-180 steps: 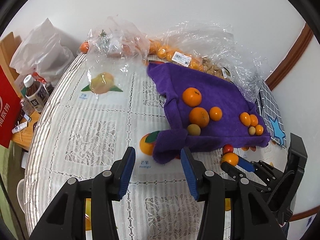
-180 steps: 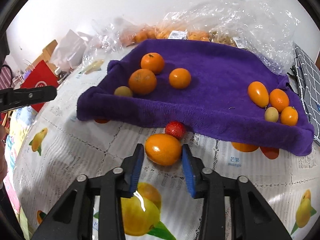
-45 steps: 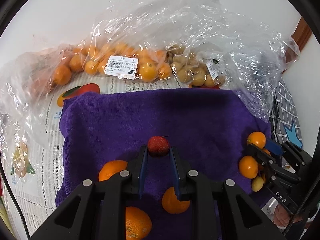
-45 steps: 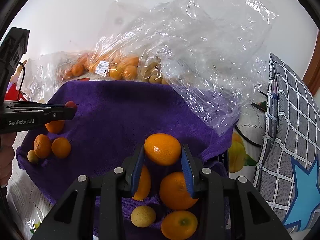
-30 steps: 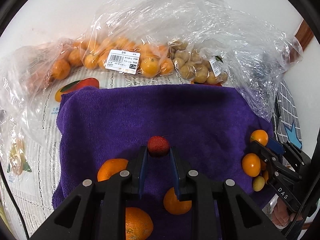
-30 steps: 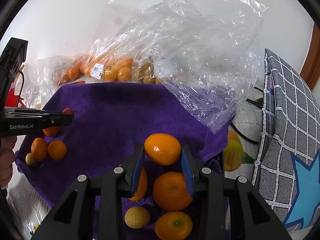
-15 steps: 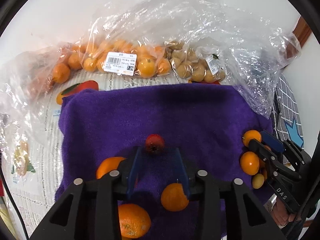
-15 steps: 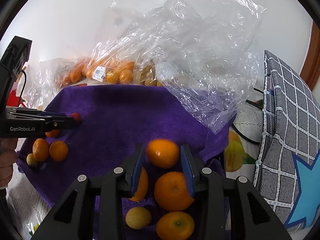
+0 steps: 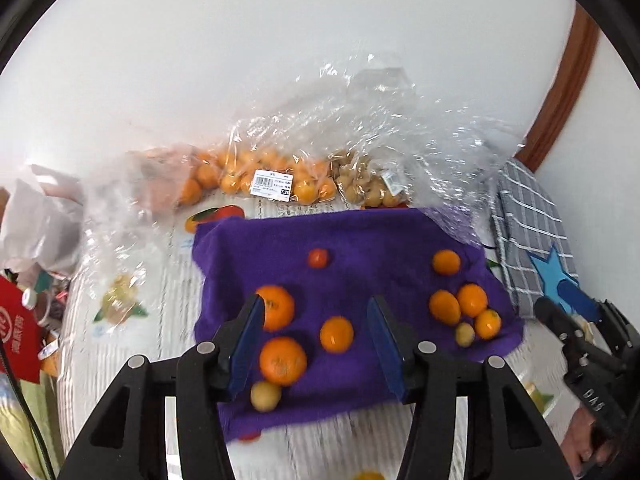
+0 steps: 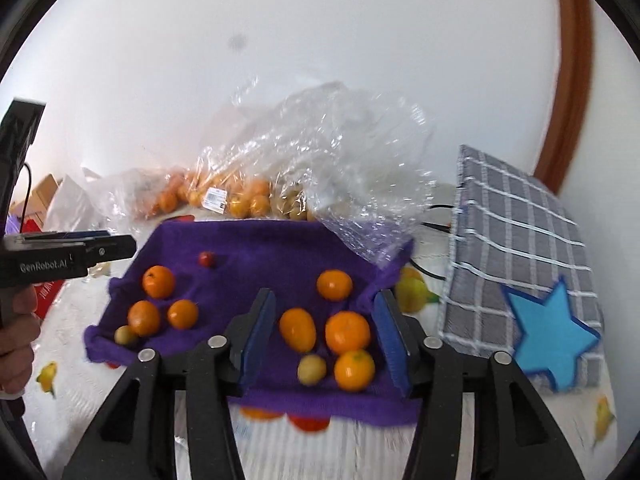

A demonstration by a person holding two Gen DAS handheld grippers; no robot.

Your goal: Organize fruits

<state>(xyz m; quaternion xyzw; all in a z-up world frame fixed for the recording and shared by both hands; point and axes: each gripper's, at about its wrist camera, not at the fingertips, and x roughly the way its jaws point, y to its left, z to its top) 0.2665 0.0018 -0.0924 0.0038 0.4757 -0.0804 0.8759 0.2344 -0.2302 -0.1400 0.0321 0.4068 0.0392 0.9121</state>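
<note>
Both grippers are now lifting clear, their fruit left lying on the purple towel (image 9: 360, 240). Left gripper (image 9: 316, 344), marked "GenRobot.AI", is opening above the oranges, empty. Right gripper (image 10: 326, 332) is opening too, empty, above its released orange (image 10: 335, 285). Red berry (image 9: 318, 258) is sitting mid-towel.

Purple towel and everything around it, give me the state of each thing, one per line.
purple towel: spread flat, edges rumpled
red fruit: loose on towel, alone
lone orange: loose on towel
left tongs: opening, nothing gripped
right tongs: opening, nothing gripped
clear bags: filled with fruit
</note>
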